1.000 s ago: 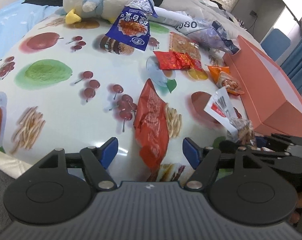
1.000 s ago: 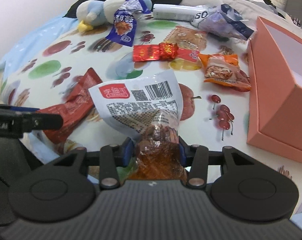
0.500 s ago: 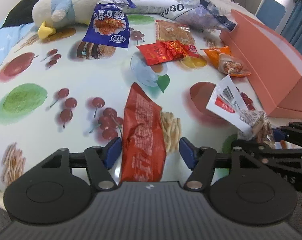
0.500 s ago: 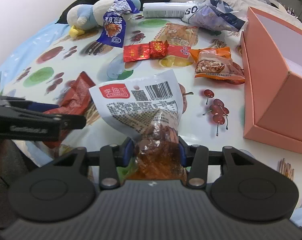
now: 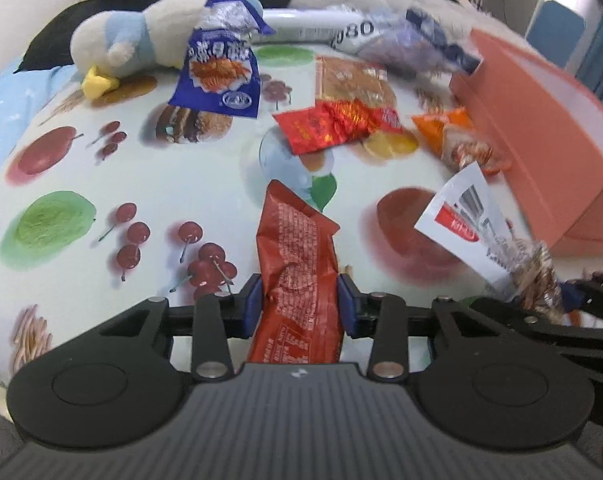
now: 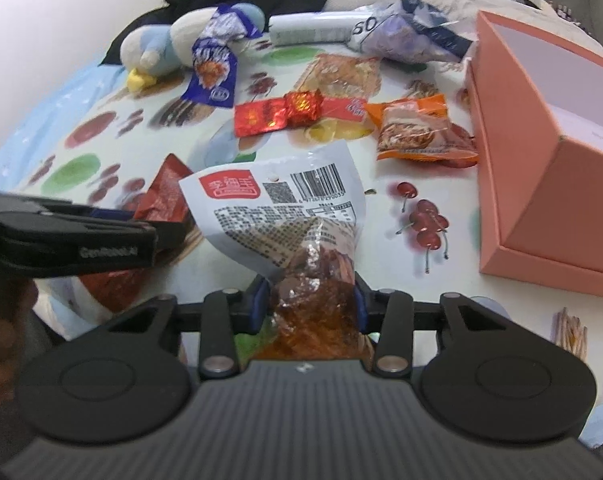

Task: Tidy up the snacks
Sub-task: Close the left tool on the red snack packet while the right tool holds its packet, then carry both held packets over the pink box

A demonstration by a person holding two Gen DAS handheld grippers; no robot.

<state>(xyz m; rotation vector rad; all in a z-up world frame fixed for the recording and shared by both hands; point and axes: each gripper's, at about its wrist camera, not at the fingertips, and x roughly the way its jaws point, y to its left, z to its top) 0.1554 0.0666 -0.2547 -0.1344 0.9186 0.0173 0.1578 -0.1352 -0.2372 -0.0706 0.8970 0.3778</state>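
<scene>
My left gripper (image 5: 299, 306) is shut on a long dark-red snack packet (image 5: 297, 264) that lies on the fruit-print tablecloth (image 5: 101, 184). My right gripper (image 6: 311, 304) is shut on a white-and-clear snack bag (image 6: 289, 216) with a barcode, held just above the cloth; that bag also shows at the right of the left wrist view (image 5: 481, 236). An open salmon-pink box (image 6: 541, 152) stands to the right. The left gripper shows from the side in the right wrist view (image 6: 157, 236), with the red packet (image 6: 165, 188) under it.
Further back lie a red foil packet (image 6: 293, 110), an orange packet (image 6: 417, 132), a clear brownish packet (image 6: 341, 74), a blue packet (image 6: 211, 80), a purple bag (image 6: 409, 36) and a white tube (image 6: 309, 28). A plush duck (image 5: 141, 48) lies at the far left.
My left gripper has moved forward over the dark-red packet and closed on it. My right gripper still holds the white bag and has shifted a little closer to the box.
</scene>
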